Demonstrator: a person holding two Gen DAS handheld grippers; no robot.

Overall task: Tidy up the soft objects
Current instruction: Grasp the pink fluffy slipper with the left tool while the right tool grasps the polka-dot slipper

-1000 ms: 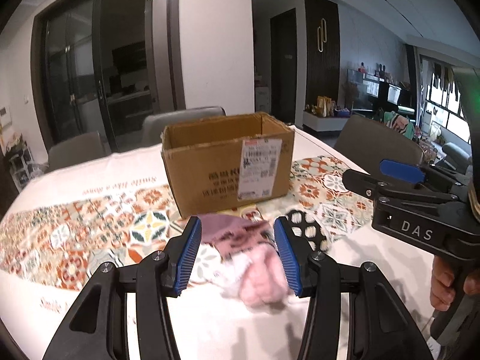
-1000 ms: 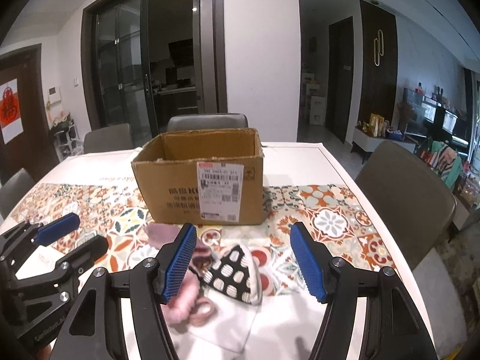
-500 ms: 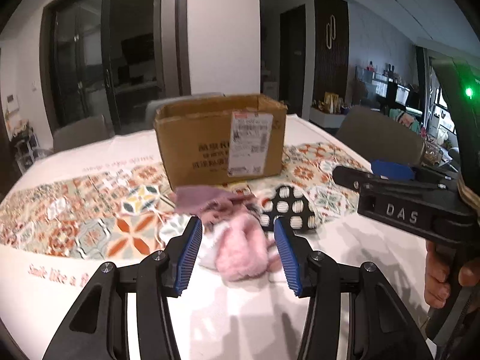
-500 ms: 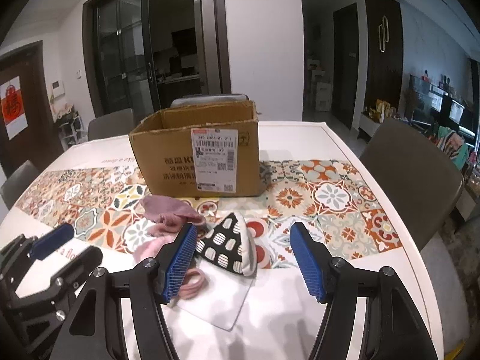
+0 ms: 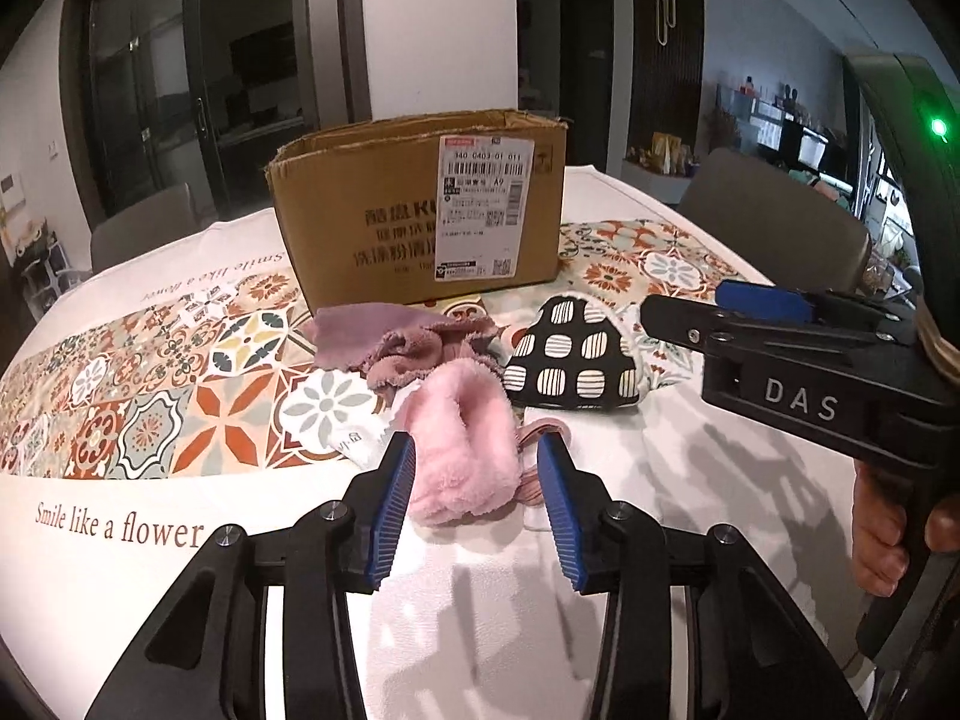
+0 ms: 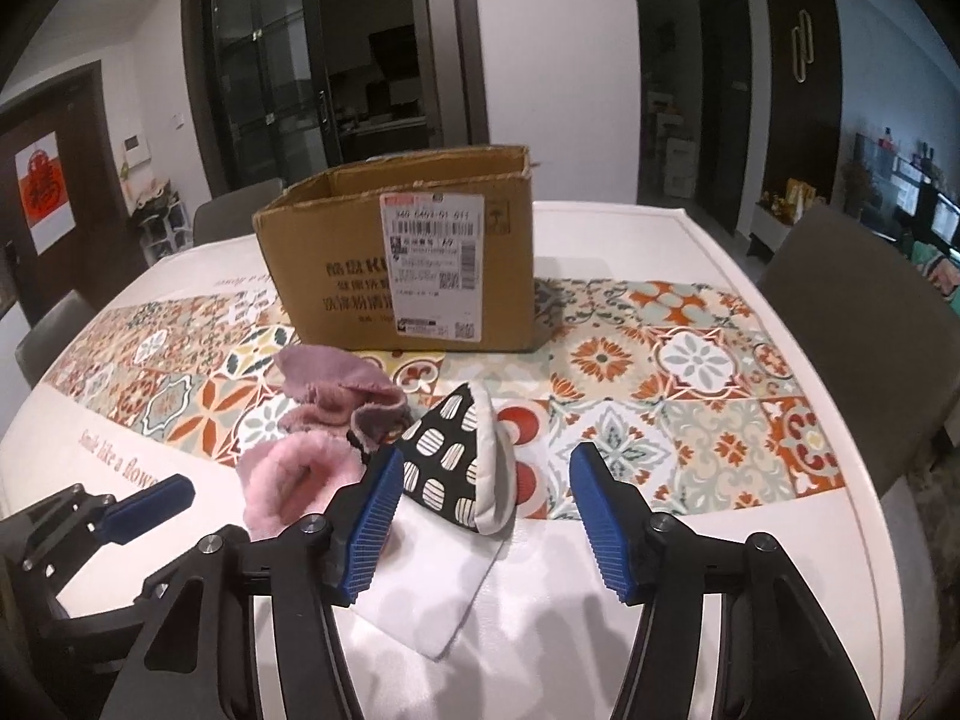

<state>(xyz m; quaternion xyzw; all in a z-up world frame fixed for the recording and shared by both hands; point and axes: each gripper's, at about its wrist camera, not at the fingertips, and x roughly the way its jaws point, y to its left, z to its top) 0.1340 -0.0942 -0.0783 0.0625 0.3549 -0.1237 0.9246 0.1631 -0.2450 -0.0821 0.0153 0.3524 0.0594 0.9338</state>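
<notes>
Presently listed: left claw [image 5: 474, 501], spread wide, its jaws flanking the near end of a fluffy pink sock [image 5: 459, 450] on the worktop [image 5: 690, 480]. Right claw [image 6: 480, 516], spread wide, empty, with a black spotted pouch [image 6: 450, 462] lying between its jaws. Beyond both, mauve cloth [image 5: 396, 339], then an open cardboard box [image 6: 336, 264].

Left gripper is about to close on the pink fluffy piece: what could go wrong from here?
The left gripper is open around the pink fluffy piece. Risks:
1. A pink band lies against the fluffy piece's right side, so the right finger may pinch it too.
2. The mauve cloth touches the fluffy piece's far end and could drag along.
3. The right gripper, open near the spotted pouch, is close enough that the tools may collide.
</notes>
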